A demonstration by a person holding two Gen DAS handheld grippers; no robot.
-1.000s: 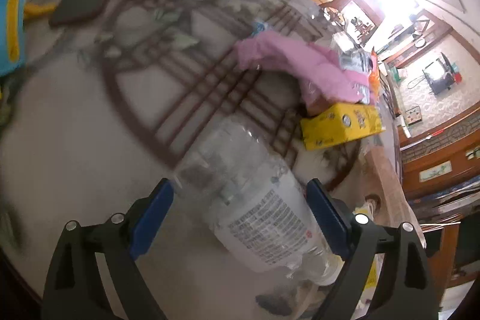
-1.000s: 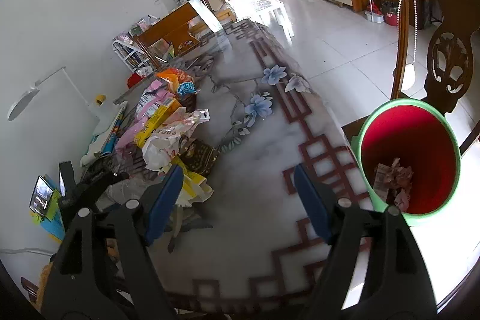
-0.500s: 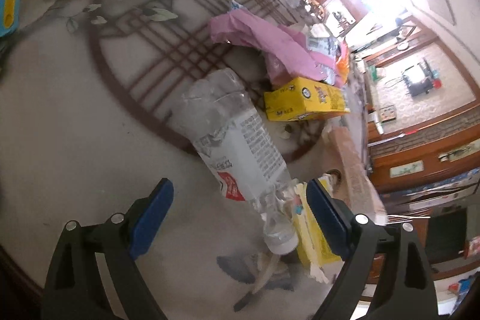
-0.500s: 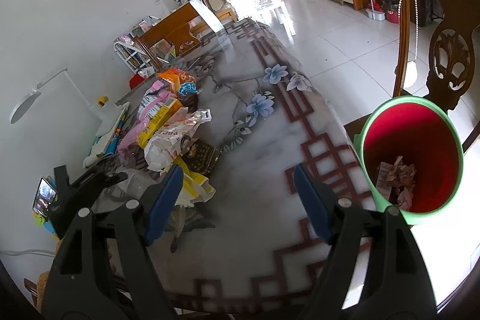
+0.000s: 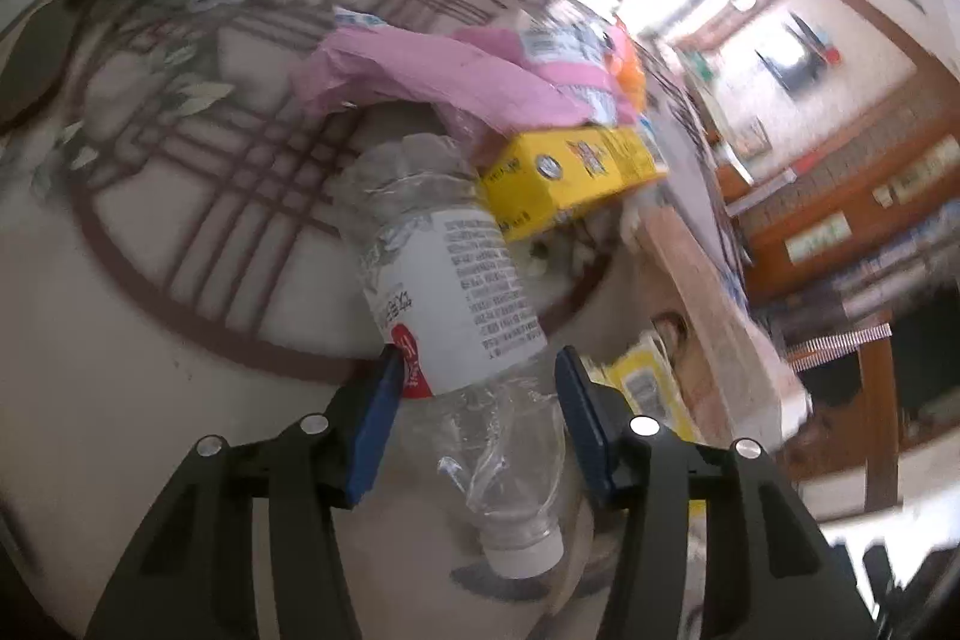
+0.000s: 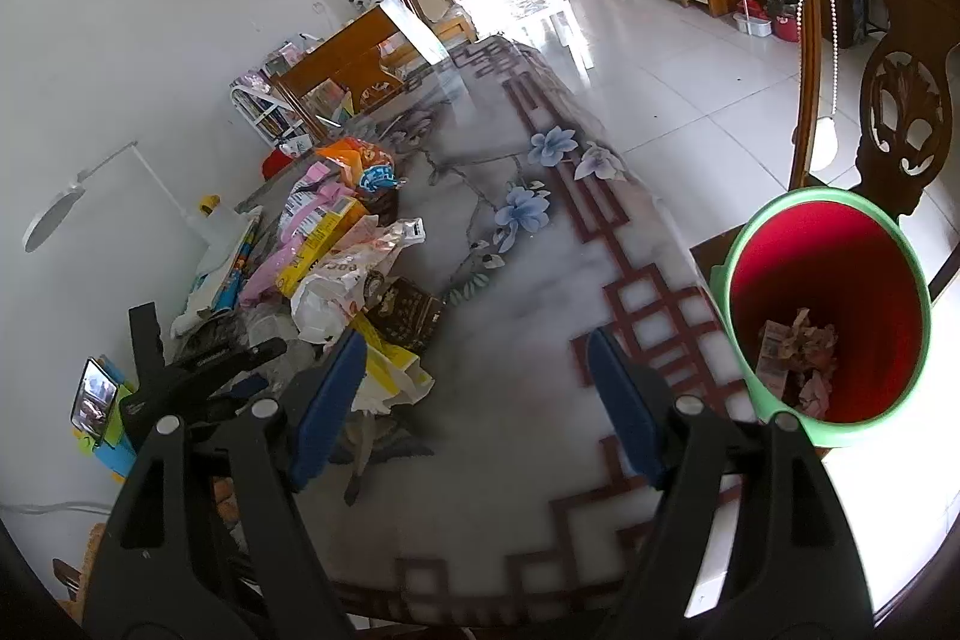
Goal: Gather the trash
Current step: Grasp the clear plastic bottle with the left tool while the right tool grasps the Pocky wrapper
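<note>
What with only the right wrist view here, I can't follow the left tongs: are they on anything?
Observer: Yes. The left tongs have just been closing on a clear plastic bottle, and the pads now press its sides at the lower edge of the label.
Operator: Which way does it point?
Observer: Its white cap points back toward the camera, its base toward the pile.
Operator: Anything crowding it?
Observer: A yellow box sits right beside the base, under a pink wrapper; I cannot tell whether box and bottle touch.
</note>
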